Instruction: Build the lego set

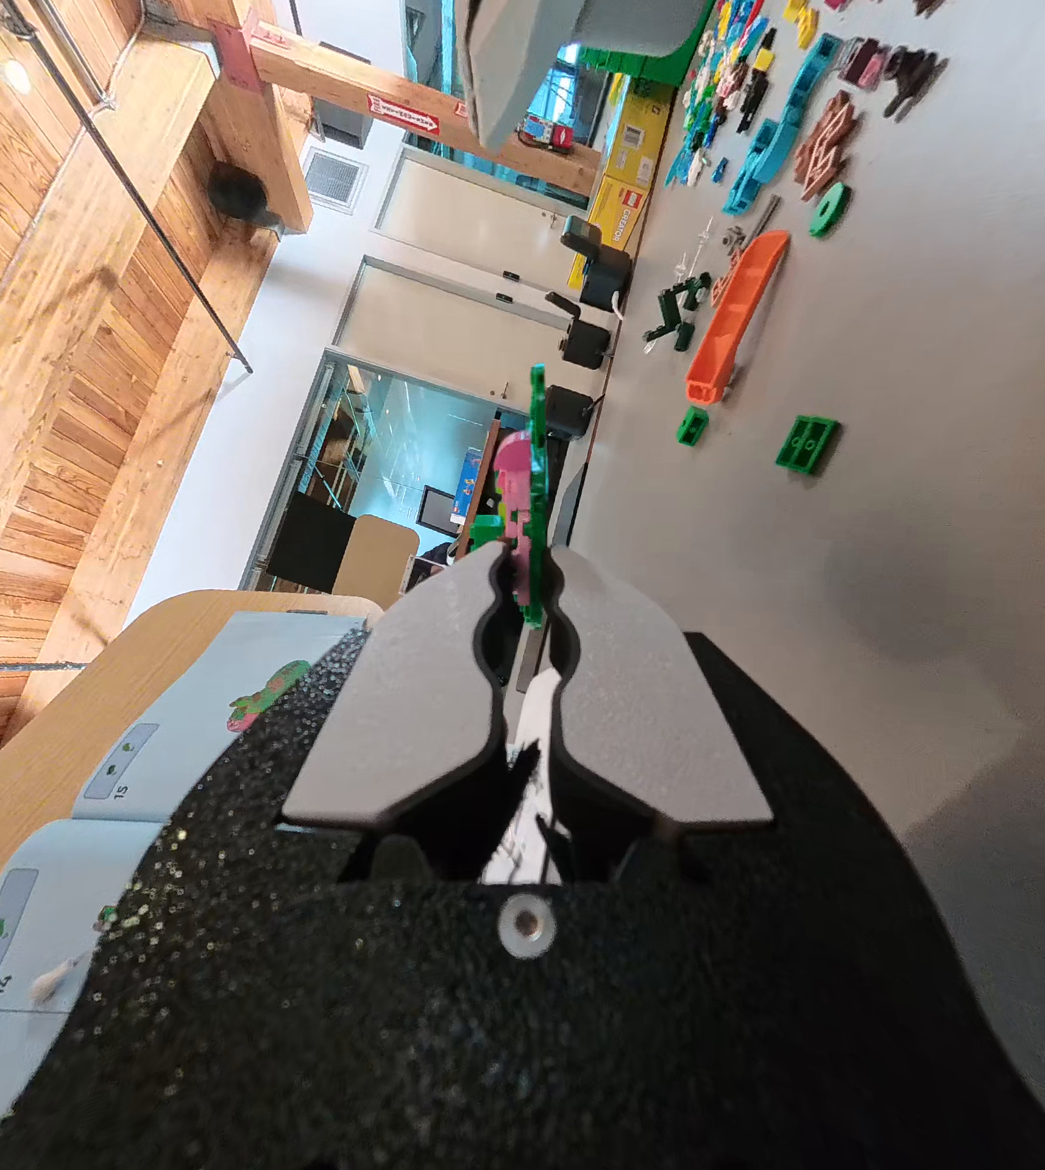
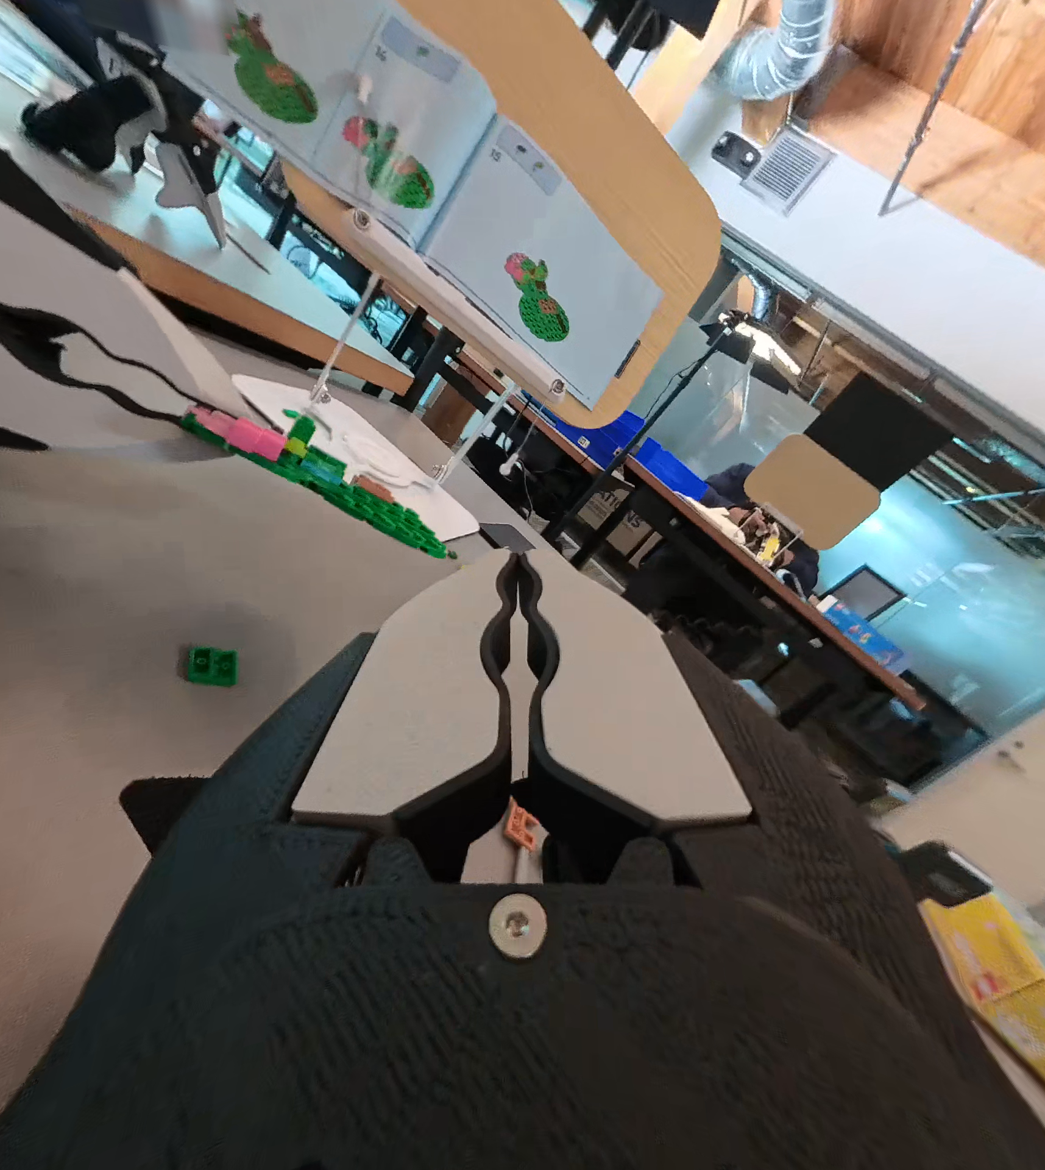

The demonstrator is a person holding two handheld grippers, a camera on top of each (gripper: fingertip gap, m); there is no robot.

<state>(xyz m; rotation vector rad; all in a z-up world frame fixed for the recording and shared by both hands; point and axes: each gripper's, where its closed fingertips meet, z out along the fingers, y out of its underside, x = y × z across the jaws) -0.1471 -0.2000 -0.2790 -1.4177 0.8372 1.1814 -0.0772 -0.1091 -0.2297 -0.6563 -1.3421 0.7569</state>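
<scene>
My left gripper (image 1: 532, 573) is shut on the edge of a green plate build (image 1: 537, 443) that carries pink bricks (image 1: 514, 481), and holds it on edge. The same build (image 2: 342, 481) shows in the right wrist view, low over the grey table (image 2: 95, 570), with the left gripper's fingers (image 2: 64, 380) on its pink end. My right gripper (image 2: 516, 558) is shut with nothing visible between its tips, just right of the build's far end. It appears in the left wrist view as a grey finger (image 1: 507, 69) at the top. A small green brick (image 2: 211, 665) lies on the table to its left.
An open instruction booklet (image 2: 444, 190) stands on a clear stand behind the build. Loose parts lie on the table: an orange long piece (image 1: 735, 316), a green plate (image 1: 808, 443), a small green brick (image 1: 692, 425), teal pieces (image 1: 779, 126), brown pieces (image 1: 827, 145). A yellow box (image 1: 627, 183) stands at the table edge. Left tips to right tips: about 12 cm. It is some 12 cm from my right tips to the orange long piece (image 1: 735, 316).
</scene>
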